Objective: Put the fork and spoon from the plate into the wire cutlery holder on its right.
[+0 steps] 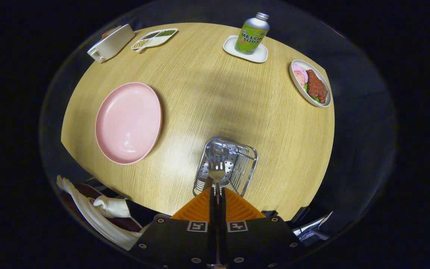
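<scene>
My gripper (217,192) is shut on the handle of a steel fork (217,170), whose tines point away from me over the wire cutlery holder (250,168). The orange fingers (199,206) press together on the thin handle just at the holder's near edge. Inside the holder, beyond the fork's tines, lies a spoon bowl (218,150). The pink plate (128,122) sits to the left of the holder with nothing on it.
Far across the round wooden table (215,93) stand a melon soda bottle (252,33) on a white coaster, a dish of meat (311,84) at the right, a divided dish of beans (154,38) and a white box (111,43). A person's white sleeve (106,207) is near left.
</scene>
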The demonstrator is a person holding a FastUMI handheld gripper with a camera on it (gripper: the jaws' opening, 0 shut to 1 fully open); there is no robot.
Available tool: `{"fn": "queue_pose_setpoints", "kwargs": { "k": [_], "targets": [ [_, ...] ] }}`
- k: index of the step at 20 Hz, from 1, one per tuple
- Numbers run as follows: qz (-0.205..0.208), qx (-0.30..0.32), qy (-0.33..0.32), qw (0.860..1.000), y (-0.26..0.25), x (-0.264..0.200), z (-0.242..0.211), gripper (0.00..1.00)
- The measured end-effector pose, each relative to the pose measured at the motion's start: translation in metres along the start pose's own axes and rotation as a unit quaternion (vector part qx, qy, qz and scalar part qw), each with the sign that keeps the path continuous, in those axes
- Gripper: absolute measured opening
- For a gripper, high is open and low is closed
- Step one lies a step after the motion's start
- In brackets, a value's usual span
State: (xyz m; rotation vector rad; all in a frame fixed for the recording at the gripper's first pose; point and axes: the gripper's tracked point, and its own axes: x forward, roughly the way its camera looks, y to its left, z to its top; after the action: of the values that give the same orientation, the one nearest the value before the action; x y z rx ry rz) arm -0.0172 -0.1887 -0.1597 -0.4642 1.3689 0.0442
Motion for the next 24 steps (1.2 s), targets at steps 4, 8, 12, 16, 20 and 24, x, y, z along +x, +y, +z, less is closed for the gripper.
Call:
{"fn": "queue_pose_setpoints", "kwargs": {
  "k": [4, 8, 12, 16, 20, 24],
  "targets": [
    [-0.001, -0.002, 0.023, 1.0, -0.003, 0.013, 0.003, 0.04],
    [-0.002, 0.012, 0.029, 1.0, -0.006, 0.02, 0.002, 0.08],
    [0.003, 0.036, -0.002, 0.999, -0.01, 0.012, 0.009, 0.26],
    [0.01, 0.088, -0.061, 0.994, -0.02, -0.005, 0.018, 0.63],
    [0.006, 0.128, -0.132, 0.983, -0.032, -0.027, 0.038, 0.99],
    [-0.002, 0.126, -0.186, 0.974, -0.036, -0.059, 0.053, 1.0]
  ]
}}
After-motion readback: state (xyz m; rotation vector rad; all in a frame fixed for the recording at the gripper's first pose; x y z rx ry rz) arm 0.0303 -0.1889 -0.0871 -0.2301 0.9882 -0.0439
